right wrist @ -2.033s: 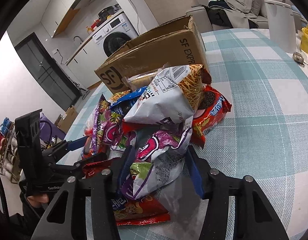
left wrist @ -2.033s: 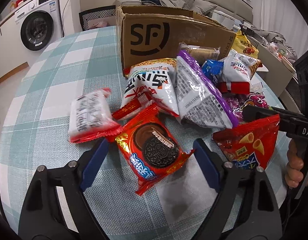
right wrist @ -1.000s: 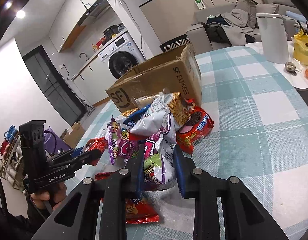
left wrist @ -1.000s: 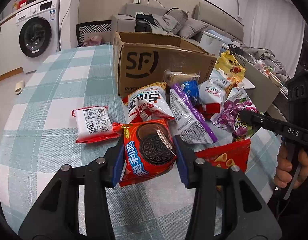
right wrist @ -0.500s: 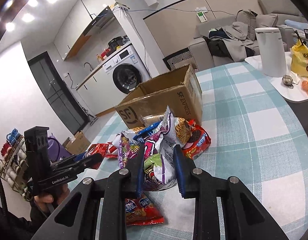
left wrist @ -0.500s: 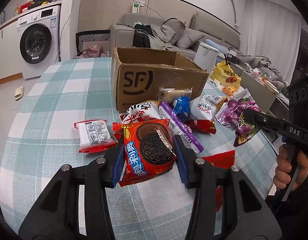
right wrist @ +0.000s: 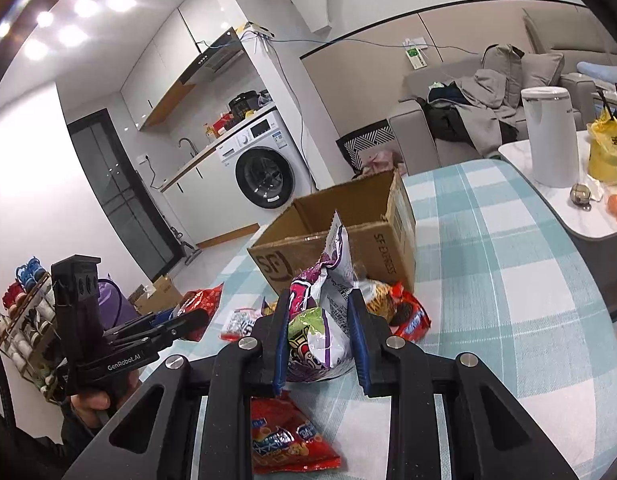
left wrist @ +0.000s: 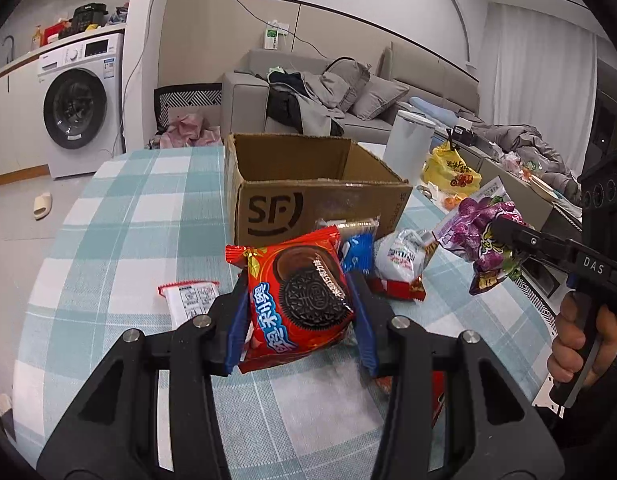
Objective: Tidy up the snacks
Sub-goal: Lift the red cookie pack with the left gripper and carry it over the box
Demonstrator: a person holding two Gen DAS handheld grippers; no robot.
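Left gripper clamped on red Oreo packet, lifted above checked table. Right gripper pinching purple snack bag (also off the table). Open SF cardboard box just beyond remaining snack pile; red crisp bag flat below.

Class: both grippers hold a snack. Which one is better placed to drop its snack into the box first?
Probably the left gripper: its Oreo pack faces the box head-on. The right gripper, with the purple bag, sits off to one side.
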